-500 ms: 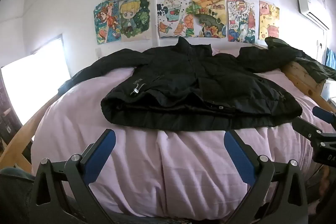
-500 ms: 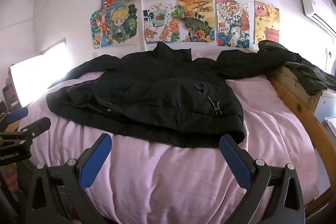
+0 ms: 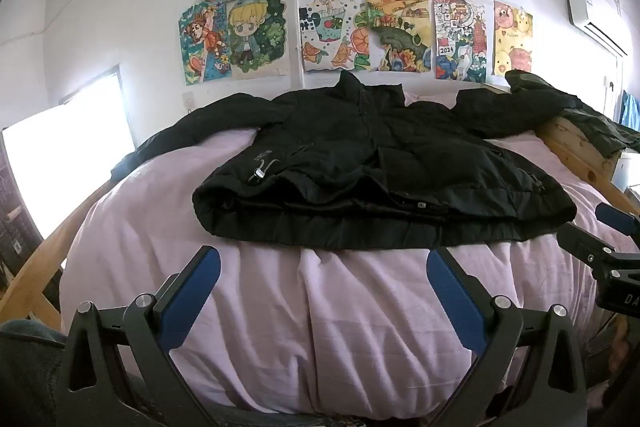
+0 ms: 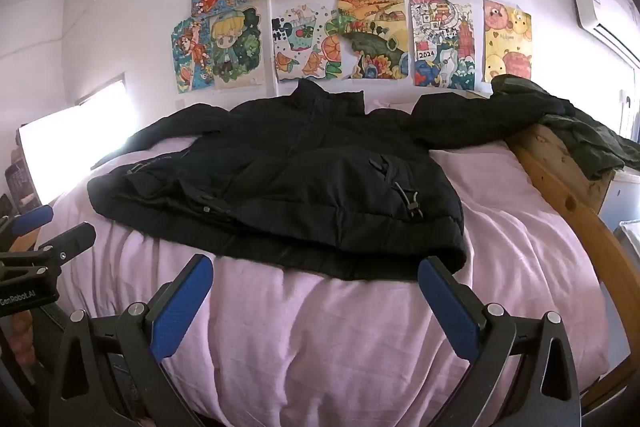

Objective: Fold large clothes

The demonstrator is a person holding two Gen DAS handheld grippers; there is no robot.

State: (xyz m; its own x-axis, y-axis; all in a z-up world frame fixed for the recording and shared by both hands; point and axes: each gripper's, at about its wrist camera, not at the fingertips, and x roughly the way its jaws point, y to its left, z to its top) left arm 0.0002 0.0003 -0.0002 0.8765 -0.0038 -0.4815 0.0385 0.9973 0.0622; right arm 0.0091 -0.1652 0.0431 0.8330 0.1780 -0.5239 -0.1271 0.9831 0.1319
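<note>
Jacket (image 3: pixel 372 179) lies flat on the bed (image 3: pixel 320 327), sleeves spread sideways, hem facing us. Left tool (image 3: pixel 323 293) and right tool (image 4: pixel 314 297) hang wide open, empty, just short of it.

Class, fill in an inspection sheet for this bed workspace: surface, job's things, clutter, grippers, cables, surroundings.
Surface: pink bedsheet, wrinkled, on a wooden bed frame.
Job's things: black puffer jacket lying flat, sleeves spread, collar toward the wall.
Clutter: dark green garment draped over the frame's far right corner.
Grippers: left gripper and right gripper both open, empty, short of the hem.
Cables: nothing seen.
Surroundings: children's drawings, air conditioner, bright window.
</note>
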